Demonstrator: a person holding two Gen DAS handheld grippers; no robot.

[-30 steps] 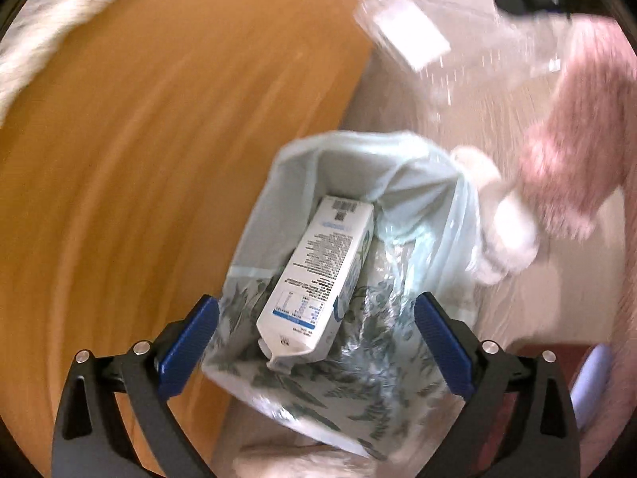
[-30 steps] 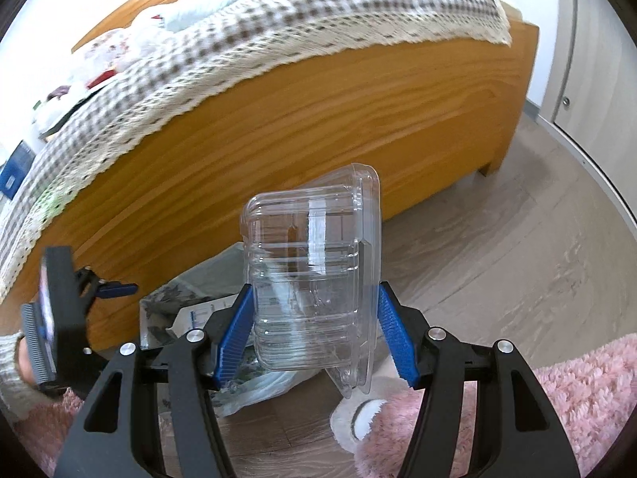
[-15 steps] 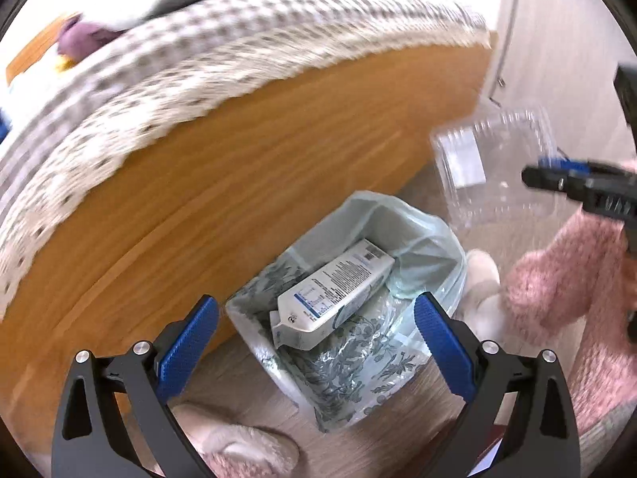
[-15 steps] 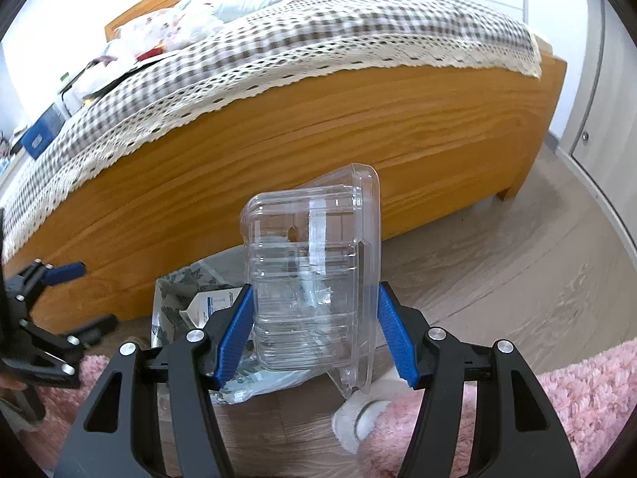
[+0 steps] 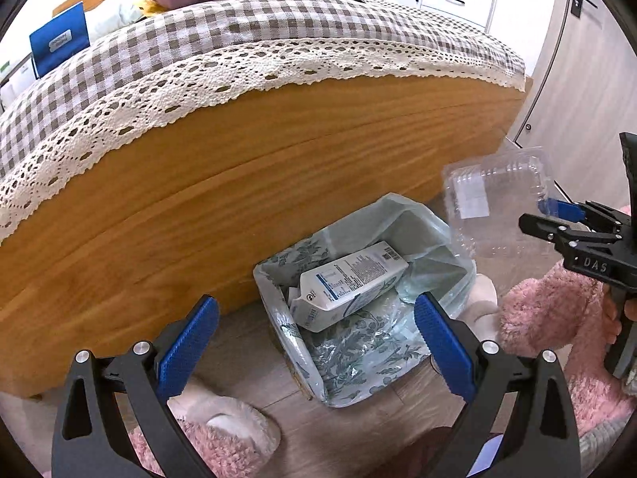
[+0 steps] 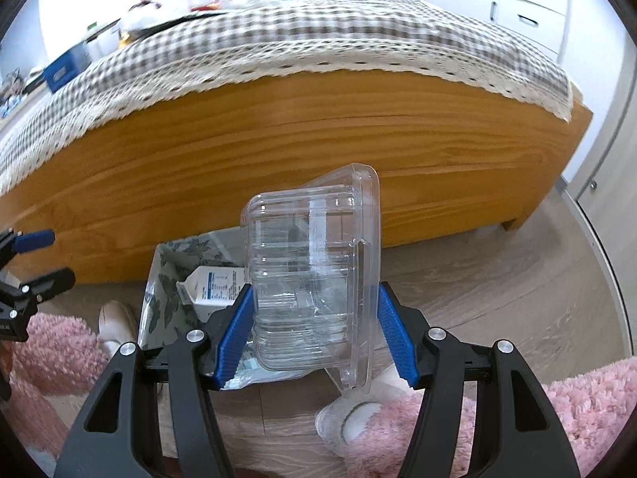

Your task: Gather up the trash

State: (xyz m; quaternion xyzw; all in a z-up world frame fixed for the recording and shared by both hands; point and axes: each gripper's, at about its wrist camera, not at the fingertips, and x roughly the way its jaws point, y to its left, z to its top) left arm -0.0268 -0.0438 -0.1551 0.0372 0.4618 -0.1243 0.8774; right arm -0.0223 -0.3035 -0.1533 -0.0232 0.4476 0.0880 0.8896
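Carton point(image 5: 350, 281) in bin point(image 5: 278, 318) beside bed point(image 5: 239, 183)

A clear plastic box point(image 6: 314, 279), upright, hangs at two o'clock from the lined bin point(image 5: 358, 354) holding a tilted carton point(image 5: 350, 283).

Both grippers are showing the same build: black angular arms with triangular cut-outs, silver round screw heads at the joints, and blue ribbed pads lining the fingers. The left gripper point(image 5: 316, 342) is filling the view's lower edge from 7 to 5 o'clock. The right gripper point(image 6: 314, 334) is carrying white letters "DAS" on its body, at 3 o'clock in the left view. The person is wearing fluffy pink trousers point(image 5: 557, 318) and pale fuzzy slippers point(image 5: 223, 418).
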